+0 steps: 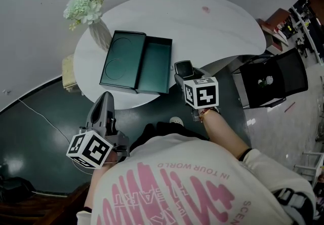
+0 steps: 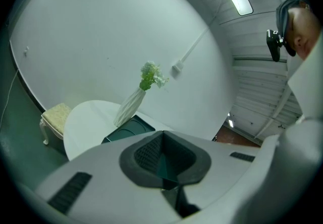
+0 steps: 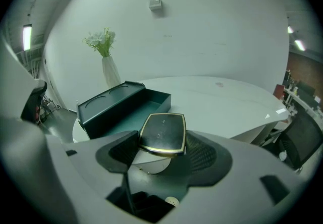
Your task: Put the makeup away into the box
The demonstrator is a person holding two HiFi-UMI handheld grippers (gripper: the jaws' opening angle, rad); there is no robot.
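Note:
A dark green box (image 1: 156, 64) lies open on the white oval table (image 1: 223, 31), its lid (image 1: 121, 59) flat beside it on the left. My right gripper (image 1: 183, 74) hovers at the table's near edge, just right of the box, and is shut on a black compact with a gold rim (image 1: 185, 69). In the right gripper view the compact (image 3: 163, 132) lies flat between the pads, with the box (image 3: 126, 103) ahead and to the left. My left gripper (image 1: 104, 102) is low at the left, off the table. Its jaws are shut and hold nothing (image 2: 162, 160).
A white ribbed vase (image 1: 99, 32) of pale flowers (image 1: 85, 6) stands at the table's left end behind the lid. A cream stool (image 1: 67, 72) stands left of the table and a black chair (image 1: 273, 79) to the right. A small pink mark (image 1: 205, 9) shows on the far tabletop.

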